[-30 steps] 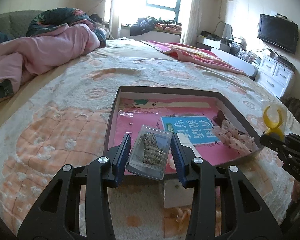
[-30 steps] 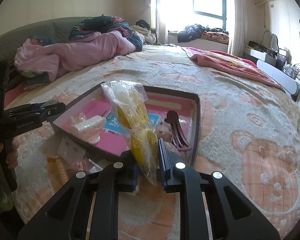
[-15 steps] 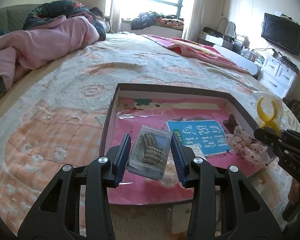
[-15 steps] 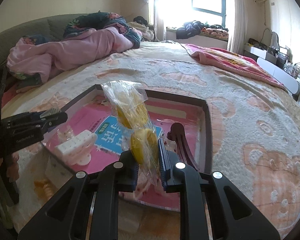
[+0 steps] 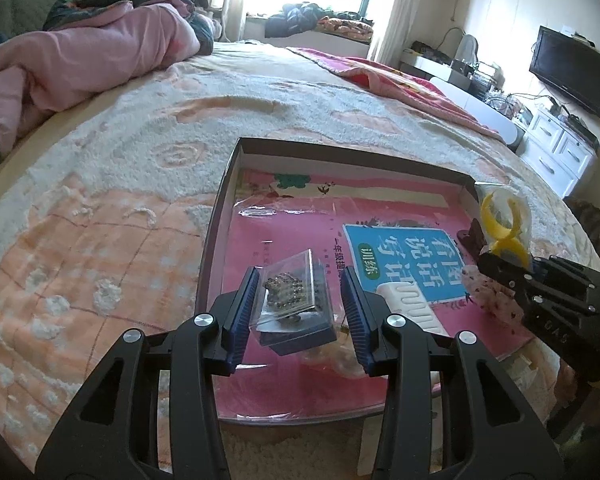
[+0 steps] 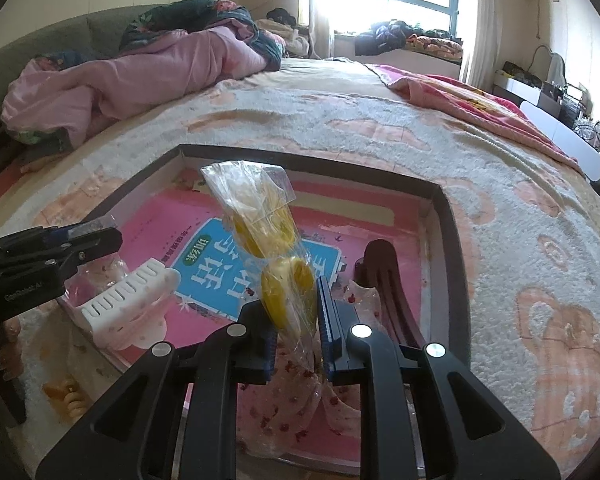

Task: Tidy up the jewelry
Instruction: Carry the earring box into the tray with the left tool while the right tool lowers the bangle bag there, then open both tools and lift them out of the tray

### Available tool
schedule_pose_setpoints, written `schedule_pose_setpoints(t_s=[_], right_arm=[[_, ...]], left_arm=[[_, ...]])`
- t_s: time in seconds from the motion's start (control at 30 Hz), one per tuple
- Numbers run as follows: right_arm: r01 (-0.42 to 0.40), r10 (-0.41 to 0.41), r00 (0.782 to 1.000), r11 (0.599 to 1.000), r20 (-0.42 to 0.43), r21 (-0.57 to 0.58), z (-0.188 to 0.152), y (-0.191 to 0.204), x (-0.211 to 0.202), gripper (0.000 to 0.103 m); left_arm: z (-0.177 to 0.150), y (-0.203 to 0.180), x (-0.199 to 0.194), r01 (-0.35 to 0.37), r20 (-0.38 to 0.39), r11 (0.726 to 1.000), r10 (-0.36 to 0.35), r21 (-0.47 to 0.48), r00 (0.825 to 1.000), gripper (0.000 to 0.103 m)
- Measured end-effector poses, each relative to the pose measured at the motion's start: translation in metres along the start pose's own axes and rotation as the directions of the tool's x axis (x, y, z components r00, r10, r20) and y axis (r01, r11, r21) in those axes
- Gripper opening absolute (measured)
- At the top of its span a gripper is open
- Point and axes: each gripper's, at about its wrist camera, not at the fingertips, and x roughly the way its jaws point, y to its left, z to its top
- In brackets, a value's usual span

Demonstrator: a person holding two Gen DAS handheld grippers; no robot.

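A shallow dark-rimmed box (image 5: 226, 184) with a pink printed floor lies on the bed. My left gripper (image 5: 298, 300) hovers over its near left part with its jaws apart; a clear case of beaded jewelry (image 5: 294, 300) sits between the pads, tilted, and its contact with them is unclear. My right gripper (image 6: 296, 308) is shut on a clear bag with a yellow hair claw (image 6: 276, 248), over the box's right part (image 6: 440, 216). The bag also shows in the left wrist view (image 5: 504, 228).
In the box lie a white comb clip (image 6: 128, 300), a dark red hair claw (image 6: 384, 280) and a pink dotted bow (image 6: 300, 408). An orange spiral hair tie (image 6: 66, 396) lies on the blanket before the box. A pink quilt (image 5: 80, 56) is heaped far left.
Both grippers moved forward over the box. The jewelry case has tilted and sunk between the left pads, which now stand wider apart. The right gripper still holds the bag.
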Motion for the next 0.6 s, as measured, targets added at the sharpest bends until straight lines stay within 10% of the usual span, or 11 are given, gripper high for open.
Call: schedule_pose_setpoints(t_s=[0.17, 0.6], right_arm=[[-0.001, 0.001, 1.0, 1.0, -0.007, 0.014, -0.003, 0.0, -0.001, 0.021], [0.017, -0.02, 0.997, 0.999, 0.08, 0.039, -0.019, -0.003, -0.035, 0.074]], left_arm=[[0.0, 0.0, 0.0, -0.001, 0.0, 1.0, 0.001, 0.001, 1.0, 0.033], [-0.003, -0.002, -0.004, -0.004, -0.01, 1.0, 0.004, 0.004, 1.0, 0.045]])
